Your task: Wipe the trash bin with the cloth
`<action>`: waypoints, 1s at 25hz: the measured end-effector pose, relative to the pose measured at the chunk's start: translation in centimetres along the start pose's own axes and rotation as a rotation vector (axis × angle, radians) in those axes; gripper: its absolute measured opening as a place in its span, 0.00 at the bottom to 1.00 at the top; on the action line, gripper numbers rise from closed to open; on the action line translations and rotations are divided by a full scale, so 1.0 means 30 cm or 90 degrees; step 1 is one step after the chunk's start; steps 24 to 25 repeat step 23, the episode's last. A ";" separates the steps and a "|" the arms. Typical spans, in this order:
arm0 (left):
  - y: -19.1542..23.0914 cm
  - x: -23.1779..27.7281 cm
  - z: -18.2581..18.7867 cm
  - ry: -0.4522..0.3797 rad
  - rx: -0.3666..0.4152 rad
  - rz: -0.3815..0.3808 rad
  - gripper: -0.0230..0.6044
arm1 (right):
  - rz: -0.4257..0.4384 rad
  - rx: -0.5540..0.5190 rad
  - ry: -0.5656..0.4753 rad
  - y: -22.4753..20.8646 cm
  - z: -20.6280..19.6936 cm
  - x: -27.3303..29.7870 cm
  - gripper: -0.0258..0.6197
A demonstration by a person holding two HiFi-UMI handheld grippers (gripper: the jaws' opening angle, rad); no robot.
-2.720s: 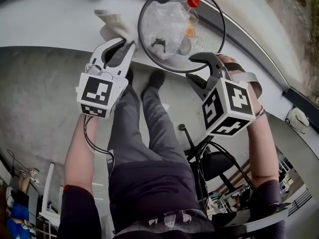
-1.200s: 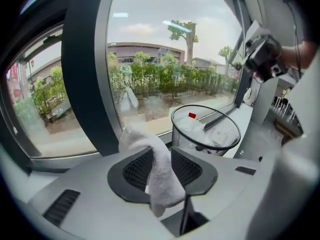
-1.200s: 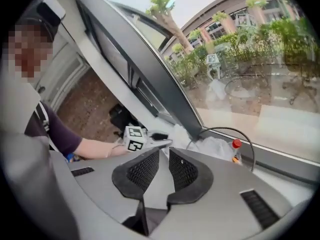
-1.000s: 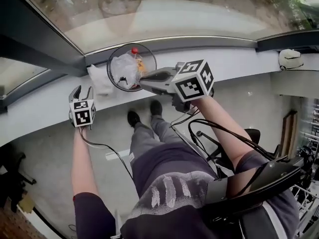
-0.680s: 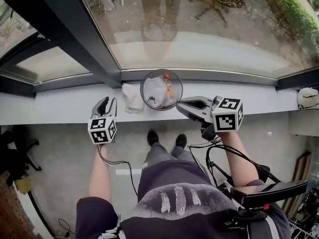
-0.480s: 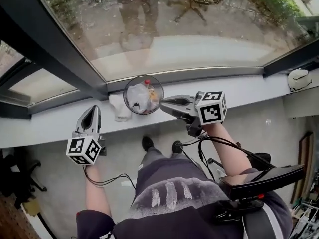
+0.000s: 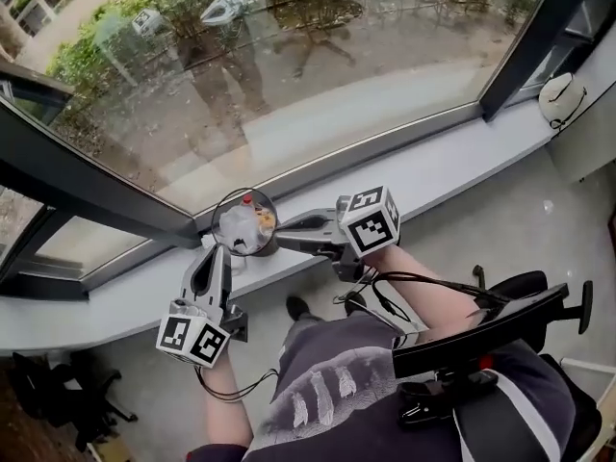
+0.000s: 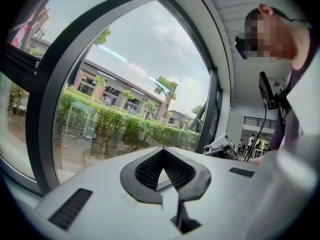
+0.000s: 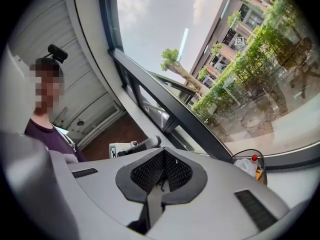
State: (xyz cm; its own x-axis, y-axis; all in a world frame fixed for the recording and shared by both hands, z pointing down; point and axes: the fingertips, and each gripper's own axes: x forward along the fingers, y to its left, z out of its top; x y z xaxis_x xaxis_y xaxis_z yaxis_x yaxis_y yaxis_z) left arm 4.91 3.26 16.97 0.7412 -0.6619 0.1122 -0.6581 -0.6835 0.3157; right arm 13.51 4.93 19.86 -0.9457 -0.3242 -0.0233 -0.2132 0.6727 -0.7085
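**A:** Since a second ago, our left claw (image 7: 214, 255) has climbed from the lower left to just under the trash bin (image 7: 244, 192). Its jaws were apart then and now meet on nothing.

**B:** Our right claw (image 7: 281, 229) is closed and empty too, beside the bin, left of centre.

**A:** We see smooth window glass (image 7: 318, 85), a flat grey ledge (image 7: 452, 152), and the round wire-mesh bin holding crumpled plastic (image 7: 236, 229).

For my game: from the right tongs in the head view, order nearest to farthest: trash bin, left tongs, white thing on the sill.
1. Trash bin, just left of the right tongs.
2. Left tongs, lower left.
3. White thing, far right on the sill.
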 end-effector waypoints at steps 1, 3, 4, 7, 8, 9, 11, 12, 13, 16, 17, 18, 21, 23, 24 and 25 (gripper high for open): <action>-0.045 0.003 0.008 -0.001 0.000 0.001 0.03 | 0.013 -0.002 0.000 0.022 0.003 -0.008 0.04; -0.122 0.004 0.011 0.004 -0.004 0.001 0.03 | 0.039 0.007 -0.006 0.057 0.003 -0.019 0.04; -0.155 -0.001 0.004 0.010 -0.006 0.000 0.03 | 0.049 0.013 -0.008 0.071 -0.004 -0.020 0.04; -0.208 -0.031 -0.046 0.037 -0.002 -0.003 0.03 | 0.076 0.017 -0.010 0.115 -0.038 -0.005 0.04; -0.210 -0.043 -0.065 0.048 -0.002 -0.003 0.03 | 0.083 0.014 -0.012 0.132 -0.046 0.003 0.04; -0.208 -0.055 -0.083 0.058 -0.003 -0.003 0.03 | 0.088 0.009 -0.015 0.149 -0.052 0.011 0.04; -0.208 -0.080 -0.105 0.074 -0.005 -0.012 0.03 | 0.095 -0.001 -0.023 0.185 -0.061 0.024 0.04; -0.212 -0.097 -0.107 0.080 0.000 -0.019 0.03 | 0.096 -0.006 -0.027 0.205 -0.066 0.032 0.04; -0.217 -0.118 -0.104 0.083 0.011 -0.026 0.03 | 0.096 -0.013 -0.029 0.227 -0.073 0.041 0.04; -0.223 -0.206 -0.075 0.079 0.046 -0.046 0.03 | 0.085 -0.044 -0.038 0.298 -0.093 0.093 0.04; -0.219 -0.243 -0.066 0.077 0.050 -0.052 0.03 | 0.078 -0.052 -0.044 0.322 -0.099 0.116 0.04; -0.211 -0.285 -0.058 0.076 0.052 -0.060 0.03 | 0.070 -0.056 -0.051 0.346 -0.107 0.143 0.04; -0.175 -0.444 -0.047 0.080 0.041 -0.077 0.03 | 0.040 -0.056 -0.066 0.420 -0.162 0.243 0.04; -0.143 -0.568 -0.046 0.081 0.027 -0.083 0.03 | 0.021 -0.050 -0.070 0.471 -0.214 0.318 0.04; -0.143 -0.568 -0.046 0.081 0.027 -0.083 0.03 | 0.021 -0.050 -0.070 0.471 -0.214 0.318 0.04; -0.143 -0.568 -0.046 0.081 0.027 -0.083 0.03 | 0.021 -0.050 -0.070 0.471 -0.214 0.318 0.04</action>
